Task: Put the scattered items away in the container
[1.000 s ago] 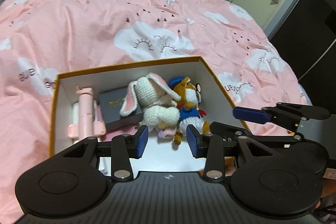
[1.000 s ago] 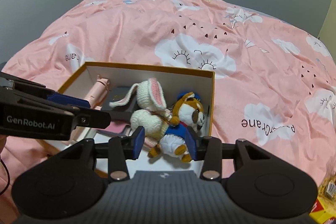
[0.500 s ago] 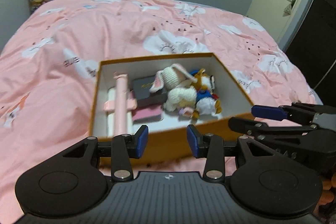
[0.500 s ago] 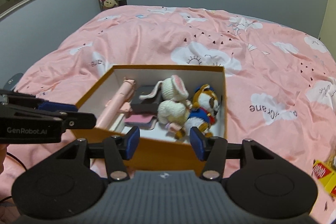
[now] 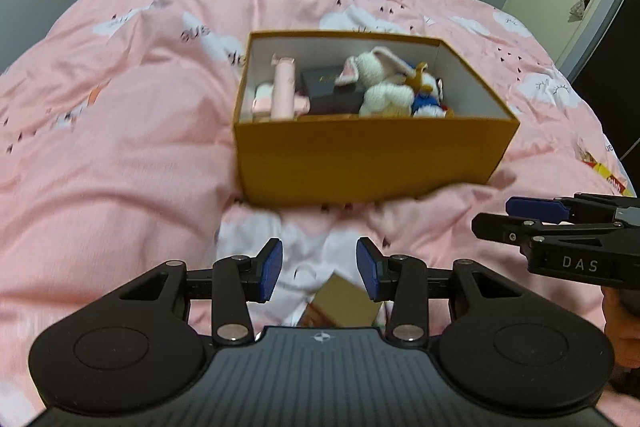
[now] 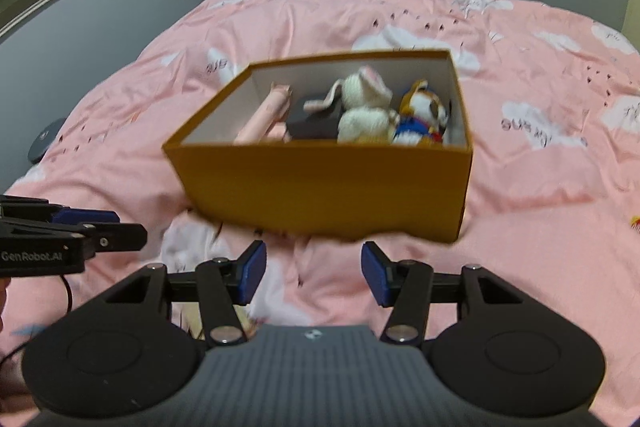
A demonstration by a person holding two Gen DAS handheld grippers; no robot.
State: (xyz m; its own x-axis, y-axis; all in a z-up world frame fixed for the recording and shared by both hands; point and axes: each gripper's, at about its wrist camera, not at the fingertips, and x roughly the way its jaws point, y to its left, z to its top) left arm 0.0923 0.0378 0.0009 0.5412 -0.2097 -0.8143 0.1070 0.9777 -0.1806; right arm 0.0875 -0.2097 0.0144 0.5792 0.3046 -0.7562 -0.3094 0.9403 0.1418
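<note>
Box: the orange box sat on the pink bed, just ahead of both tongs.
Inside: white bunny, blue-dressed plush, pink stick, dark case.
Left tongs: wide open, holding nothing.
Right tongs: same deal, open and empty.

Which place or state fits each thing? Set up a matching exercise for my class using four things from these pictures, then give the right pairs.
Things:
1. white rabbit toy
2. pink stick
3. orange box
4. left gripper

Places or states:
A. resting on the pink cloud-print bedcover
B. jaws open, holding nothing
C. in the box, between the dark case and the blue-clothed toy
D. lying along the box's left side

Pairs: 1-C, 2-D, 3-A, 4-B
</note>
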